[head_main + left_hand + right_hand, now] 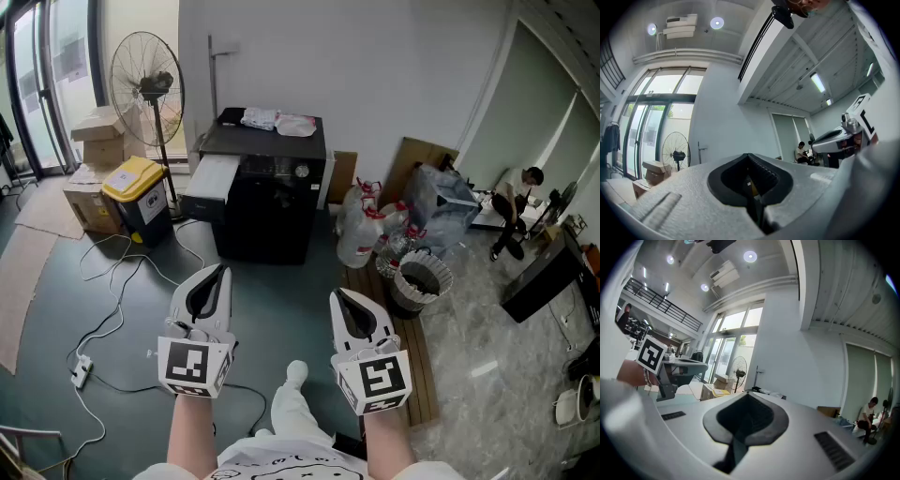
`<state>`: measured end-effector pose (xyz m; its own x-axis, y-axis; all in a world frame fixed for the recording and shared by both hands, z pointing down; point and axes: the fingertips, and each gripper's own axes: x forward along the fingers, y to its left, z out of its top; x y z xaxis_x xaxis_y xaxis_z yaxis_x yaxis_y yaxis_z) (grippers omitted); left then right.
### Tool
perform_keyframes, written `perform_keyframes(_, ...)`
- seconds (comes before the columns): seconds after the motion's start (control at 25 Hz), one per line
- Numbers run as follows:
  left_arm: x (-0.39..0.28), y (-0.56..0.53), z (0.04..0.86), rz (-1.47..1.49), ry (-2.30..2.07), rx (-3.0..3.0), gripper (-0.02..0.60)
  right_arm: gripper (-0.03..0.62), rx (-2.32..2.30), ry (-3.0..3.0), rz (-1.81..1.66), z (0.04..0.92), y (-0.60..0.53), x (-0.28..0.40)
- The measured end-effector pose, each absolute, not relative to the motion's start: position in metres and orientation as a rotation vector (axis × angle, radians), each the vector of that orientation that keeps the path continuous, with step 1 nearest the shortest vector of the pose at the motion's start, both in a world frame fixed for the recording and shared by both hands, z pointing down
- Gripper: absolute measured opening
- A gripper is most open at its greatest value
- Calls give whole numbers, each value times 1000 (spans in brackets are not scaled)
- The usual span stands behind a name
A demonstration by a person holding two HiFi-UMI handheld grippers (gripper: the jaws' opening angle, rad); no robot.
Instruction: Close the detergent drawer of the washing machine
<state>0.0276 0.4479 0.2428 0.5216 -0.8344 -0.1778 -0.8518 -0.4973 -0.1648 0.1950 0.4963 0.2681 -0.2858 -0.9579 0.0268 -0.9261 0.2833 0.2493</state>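
White left gripper (pixel 221 272) jaws together, empty; right gripper (pixel 337 296) same.

the pale detergent drawer (pixel 210 184) juts out open from the black washing machine (pixel 270 206), upper left.

A fan (pixel 147 86) stands by the wall at left, with boxes (pixel 98 141) and a yellow-lidded bin (pixel 138 195) beside it. A power strip (pixel 82 372) lies among white cables (pixel 111 309). At right, bottles (pixel 359 234) cluster near a wire basket (pixel 420 281). A person (pixel 514 211) sits beyond.
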Motion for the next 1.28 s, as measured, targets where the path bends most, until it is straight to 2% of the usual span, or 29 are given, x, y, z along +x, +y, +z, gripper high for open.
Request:
perform_keyframes(0.56,-5,486,236,161,1466,-2531,24,-6,1740,-2457,-265,268,528,176)
perform_keyframes(0.6,-5,485,235,173,1463,-2547,68,-6,1738,-2461,-268,267,525,174)
perform_keyframes(0.68,-8,480,234,197,1479,-2565,242,-6,1734,-2464,-277,263,519,172)
perform_keyframes(0.72,-10,476,234,211,1500,-2558,297,-6,1731,-2468,-279,262,515,172)
perform_keyframes(0.76,-13,473,234,224,1524,-2548,321,-6,1727,-2474,-280,261,511,171)
perform_keyframes(0.84,-18,465,235,227,1561,-2538,344,-6,1716,-2483,-281,260,502,169)
perform_keyframes(1.28,-24,404,250,146,1621,-2543,345,-6,1623,-2535,-255,268,428,159)
